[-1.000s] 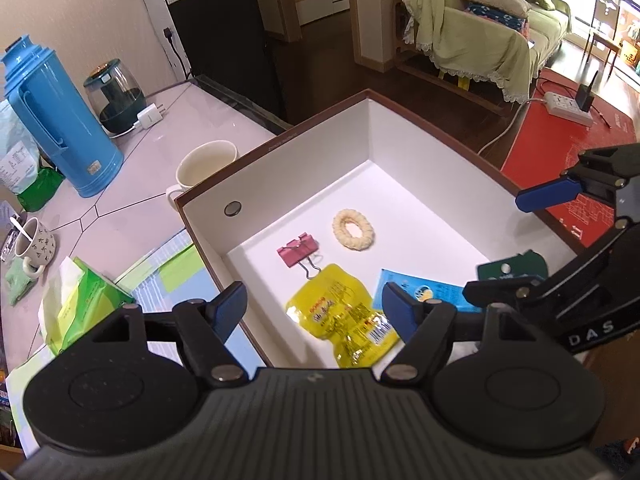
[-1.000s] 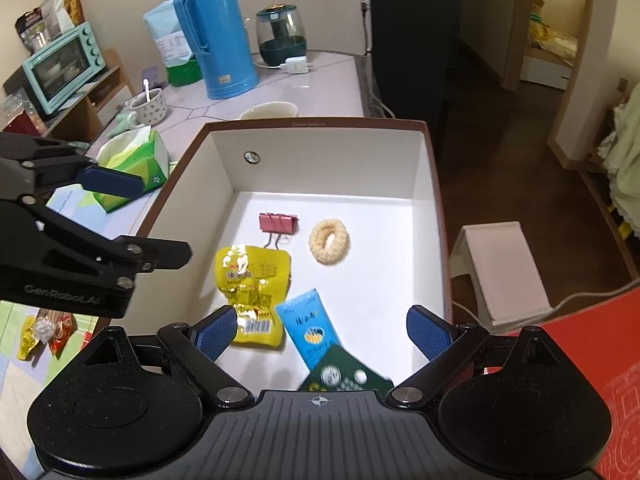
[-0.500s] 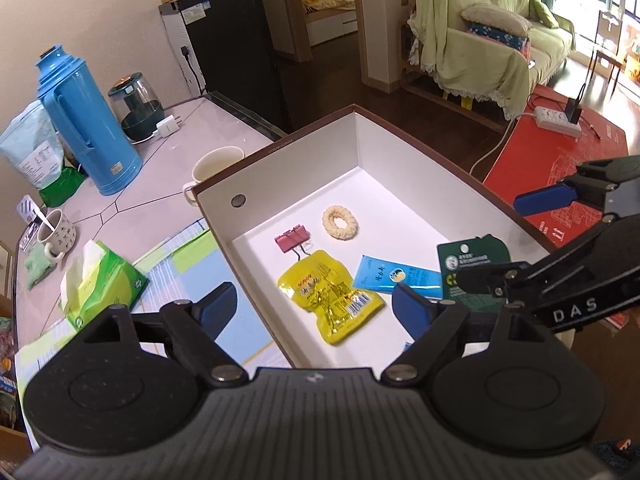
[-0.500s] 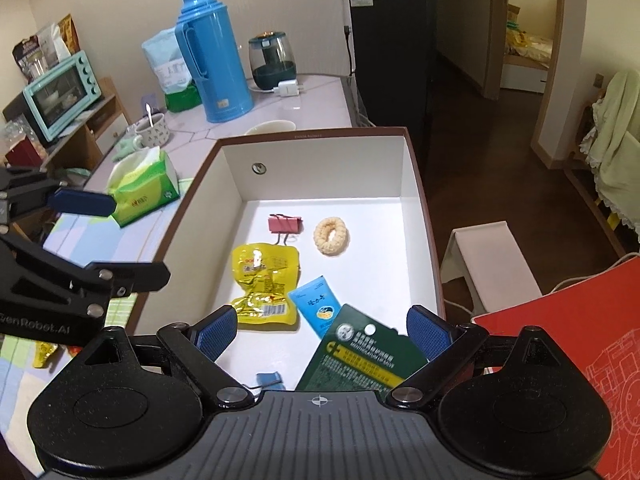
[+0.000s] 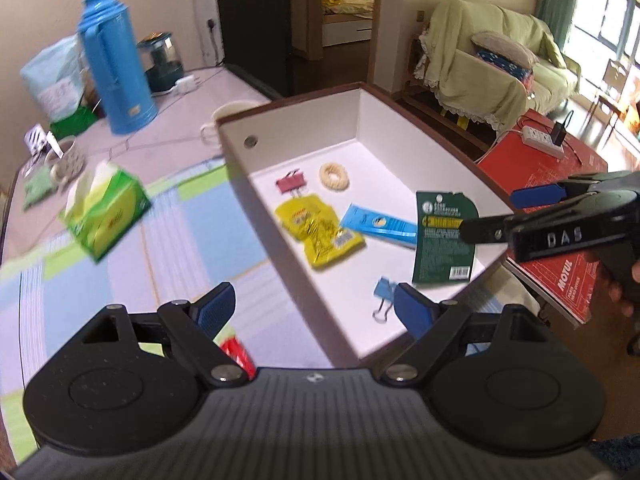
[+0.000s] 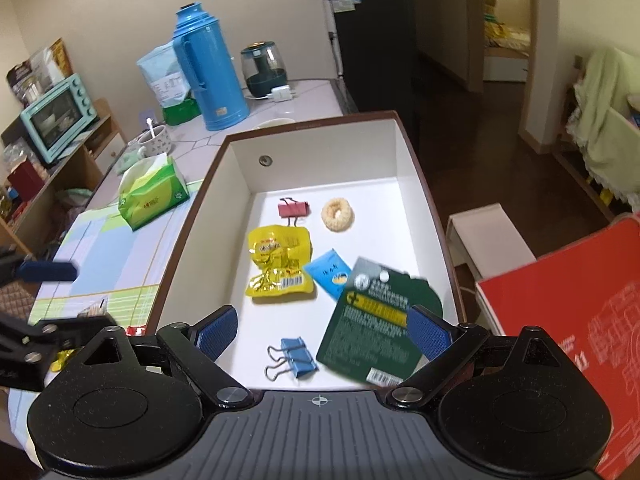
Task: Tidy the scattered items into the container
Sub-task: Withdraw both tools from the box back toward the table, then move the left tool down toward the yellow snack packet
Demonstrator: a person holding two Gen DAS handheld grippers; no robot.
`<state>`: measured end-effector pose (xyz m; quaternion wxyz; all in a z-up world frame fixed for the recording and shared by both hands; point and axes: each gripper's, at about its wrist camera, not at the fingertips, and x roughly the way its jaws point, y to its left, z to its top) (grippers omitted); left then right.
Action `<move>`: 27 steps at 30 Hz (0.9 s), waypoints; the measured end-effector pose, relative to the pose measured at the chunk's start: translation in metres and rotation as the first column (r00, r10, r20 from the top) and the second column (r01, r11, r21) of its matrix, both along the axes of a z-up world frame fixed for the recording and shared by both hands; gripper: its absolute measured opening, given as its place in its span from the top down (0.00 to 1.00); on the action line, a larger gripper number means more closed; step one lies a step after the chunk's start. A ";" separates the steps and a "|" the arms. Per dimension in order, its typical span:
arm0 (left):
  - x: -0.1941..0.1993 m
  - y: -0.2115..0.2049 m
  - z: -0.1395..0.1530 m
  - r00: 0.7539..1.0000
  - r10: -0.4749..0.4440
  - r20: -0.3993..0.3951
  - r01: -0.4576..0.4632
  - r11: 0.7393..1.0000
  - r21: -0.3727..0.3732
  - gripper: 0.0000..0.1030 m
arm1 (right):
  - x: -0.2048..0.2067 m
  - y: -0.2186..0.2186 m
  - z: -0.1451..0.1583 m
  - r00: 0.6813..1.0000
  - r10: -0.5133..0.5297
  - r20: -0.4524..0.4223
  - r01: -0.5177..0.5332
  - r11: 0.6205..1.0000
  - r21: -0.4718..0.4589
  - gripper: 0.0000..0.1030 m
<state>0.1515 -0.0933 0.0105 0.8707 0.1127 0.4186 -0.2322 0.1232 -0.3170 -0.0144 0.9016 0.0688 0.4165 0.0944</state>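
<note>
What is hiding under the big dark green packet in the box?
The flat dark green packet lies inside the white box, over one end of the light blue sachet. That end is covered; whatever else lies beneath cannot be seen.

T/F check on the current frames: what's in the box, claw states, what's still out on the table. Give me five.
1. The dark green packet lies inside the box. True.
2. The right claw grips the blue clip. False: it is open and empty; the clip lies on the box floor.
3. The tissue pack is in the box. False: it sits on the table outside.
4. The left claw is open. True.
5. The pink clip lies beside the ring-shaped snack. True.
</note>
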 end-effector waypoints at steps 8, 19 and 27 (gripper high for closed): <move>-0.027 0.058 -0.023 0.993 0.084 -0.088 -0.083 0.996 0.009 0.17 | -0.016 0.010 -0.007 0.999 -0.039 -0.029 0.040 0.999 0.021 0.09; -0.038 0.120 -0.029 0.984 0.151 -0.095 -0.151 0.989 0.008 0.16 | -0.024 0.067 -0.005 0.999 0.027 -0.018 -0.027 1.000 0.006 0.09; -0.039 0.169 -0.039 0.967 0.227 -0.120 -0.224 0.974 0.041 0.16 | -0.031 0.122 -0.010 0.991 0.131 -0.016 -0.131 0.991 0.023 0.09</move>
